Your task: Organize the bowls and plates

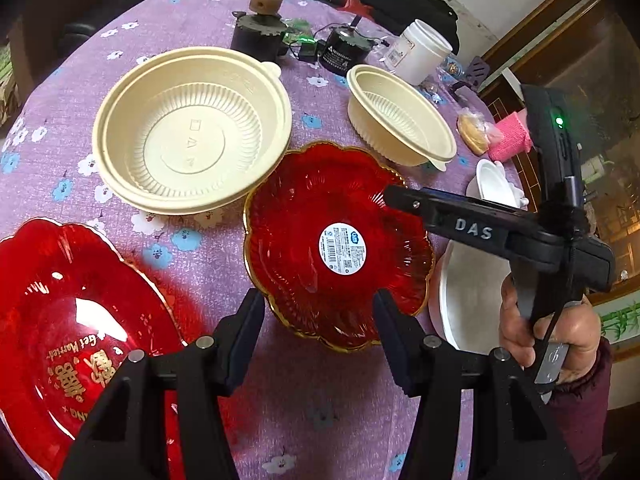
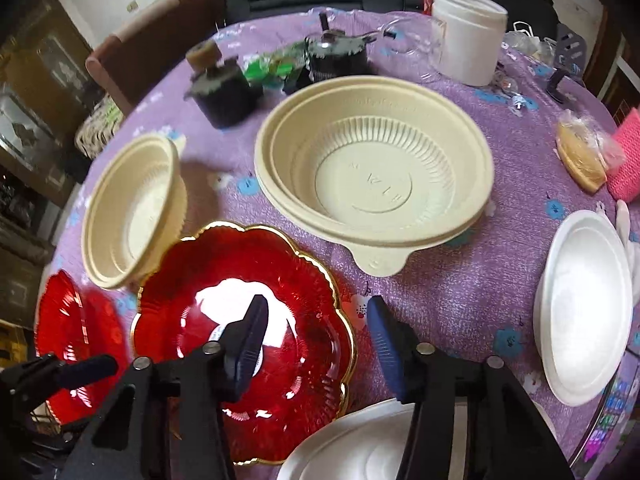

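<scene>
Left wrist: red scalloped plate [image 1: 336, 244] upright.

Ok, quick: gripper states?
Left gripper: open, holding nothing.
Right gripper: open, fingers astride the red plate rim, not gripping.

- Two red scalloped plates: one with a round label [image 1: 342, 249], one with gold lettering [image 1: 76, 336].
- Two cream ribbed bowls: one [image 1: 192, 128] toward the table's far edge, the other [image 1: 400, 116] beside it.
- Two white plates: one [image 2: 584, 300] at the right edge, one [image 2: 360, 444] at the near edge.
- One white jar [image 2: 468, 28].
- Two dark round gadgets [image 2: 224, 92], [image 2: 340, 56] by the far edge.
</scene>
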The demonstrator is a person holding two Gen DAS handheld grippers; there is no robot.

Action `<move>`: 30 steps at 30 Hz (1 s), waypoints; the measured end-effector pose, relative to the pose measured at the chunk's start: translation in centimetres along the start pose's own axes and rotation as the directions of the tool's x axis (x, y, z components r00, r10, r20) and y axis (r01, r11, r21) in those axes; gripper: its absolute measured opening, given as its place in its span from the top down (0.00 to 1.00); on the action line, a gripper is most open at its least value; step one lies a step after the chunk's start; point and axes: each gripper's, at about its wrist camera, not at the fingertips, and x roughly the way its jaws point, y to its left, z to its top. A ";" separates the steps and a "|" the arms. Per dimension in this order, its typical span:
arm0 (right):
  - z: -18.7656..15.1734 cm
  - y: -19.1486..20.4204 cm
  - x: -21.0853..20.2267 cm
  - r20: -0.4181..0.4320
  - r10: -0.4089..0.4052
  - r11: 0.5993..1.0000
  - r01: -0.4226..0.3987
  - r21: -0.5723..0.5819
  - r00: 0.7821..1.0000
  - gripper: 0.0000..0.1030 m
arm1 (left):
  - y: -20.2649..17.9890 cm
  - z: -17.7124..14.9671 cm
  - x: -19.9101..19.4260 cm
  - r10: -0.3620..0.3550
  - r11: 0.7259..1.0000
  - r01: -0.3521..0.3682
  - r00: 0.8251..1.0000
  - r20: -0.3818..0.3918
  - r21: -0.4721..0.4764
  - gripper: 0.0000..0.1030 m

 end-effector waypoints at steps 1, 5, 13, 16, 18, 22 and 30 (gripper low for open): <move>0.0 0.0 0.3 -0.013 -0.004 1.000 0.004 -0.004 1.000 0.62 | -0.1 0.0 0.2 0.004 1.000 -0.004 1.000 -0.003 0.001 0.47; -0.3 -0.1 0.6 -0.032 -0.062 0.997 0.061 -0.037 0.998 0.85 | -0.7 0.1 0.9 0.026 1.000 -0.026 1.000 -0.017 0.007 0.47; -1.5 -1.3 -0.3 -0.036 -0.065 0.997 0.063 -0.042 0.997 0.90 | -0.8 1.4 2.1 0.045 0.999 -0.045 0.999 -0.013 -0.012 0.47; -1.6 -1.5 -0.2 -0.028 -0.048 0.998 0.047 -0.034 0.998 0.89 | -1.0 1.7 2.8 0.050 0.999 -0.050 0.998 -0.043 -0.012 0.49; -1.5 -1.6 -0.1 -0.022 -0.033 0.999 0.033 -0.019 0.999 0.89 | -0.6 1.7 2.8 0.048 0.998 -0.050 0.998 -0.045 -0.040 0.51; -1.7 -1.2 0.1 -0.018 -0.035 0.999 0.034 -0.030 0.999 0.88 | -0.3 1.8 1.9 0.076 0.996 -0.076 0.997 -0.001 -0.043 0.51; -1.6 -0.9 0.5 -0.021 -0.041 0.998 0.040 -0.041 0.999 0.85 | 0.7 2.7 0.9 0.126 0.990 -0.123 0.991 0.046 -0.063 0.51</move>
